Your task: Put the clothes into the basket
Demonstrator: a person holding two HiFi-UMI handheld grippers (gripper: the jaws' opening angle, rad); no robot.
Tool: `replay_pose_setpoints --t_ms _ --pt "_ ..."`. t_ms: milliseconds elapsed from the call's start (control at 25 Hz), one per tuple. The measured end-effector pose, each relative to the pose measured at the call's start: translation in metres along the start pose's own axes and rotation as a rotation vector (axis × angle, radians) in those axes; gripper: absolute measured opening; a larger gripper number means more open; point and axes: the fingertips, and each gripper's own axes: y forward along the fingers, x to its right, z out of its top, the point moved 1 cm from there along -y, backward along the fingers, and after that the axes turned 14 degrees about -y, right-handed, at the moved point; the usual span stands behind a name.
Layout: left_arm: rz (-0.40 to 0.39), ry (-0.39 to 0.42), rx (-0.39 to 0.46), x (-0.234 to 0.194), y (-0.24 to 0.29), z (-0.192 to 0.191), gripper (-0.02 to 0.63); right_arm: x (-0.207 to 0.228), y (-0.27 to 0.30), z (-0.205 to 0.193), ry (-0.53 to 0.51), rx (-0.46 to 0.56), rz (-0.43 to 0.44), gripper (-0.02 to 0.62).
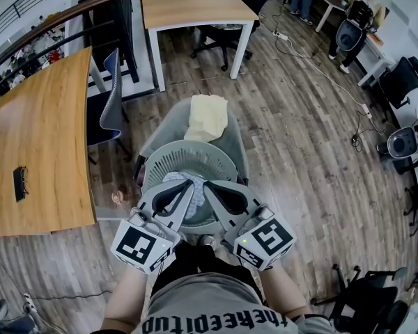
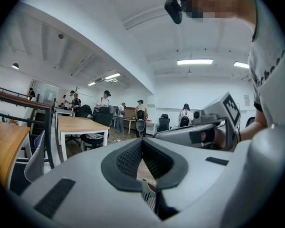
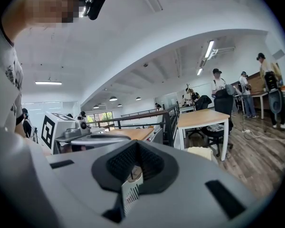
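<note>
Forearms: the left forearm [image 1: 125, 292] and right forearm [image 1: 287, 289] rise from the bottom edge of the head view and angle inward, each ending behind a marker cube.
Left tool [image 1: 188, 187]: lower centre of the head view, held about level, tip turned inward towards its partner. The jaws are closed together with nothing between them.
Right tool [image 1: 210, 187]: mirrors the left, tip turned inward. The jaws are fully closed and empty.
Tool spacing: the two tips are just beside each other above the basket; whether they touch cannot be told.
Basket [image 1: 189, 157]: grey, round, slotted wall, standing on the wooden floor [image 1: 299, 158] at frame centre, directly under the tool tips.
Patterned cloth [image 1: 175, 180]: pale, lying inside the basket and partly covered by the tools.
Chair [image 1: 235, 143]: grey, immediately above the basket in frame.
Cream cloth [image 1: 207, 117]: folded loosely on the chair, outside the basket.
Wooden bench [image 1: 38, 138]: at the left edge, carrying a small dark object [image 1: 19, 183].
People [image 1: 359, 16]: standing in the upper right corner, well apart from the work.
</note>
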Motion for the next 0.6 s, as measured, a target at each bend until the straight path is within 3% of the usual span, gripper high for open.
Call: replay_pose_setpoints --t_ms 600 --pt "0.011 0.000 0.017 0.0010 -0.0042 0.0036 0.014 -0.0017 0.0022 0.0037 -0.008 0.008 0.012 0.009"
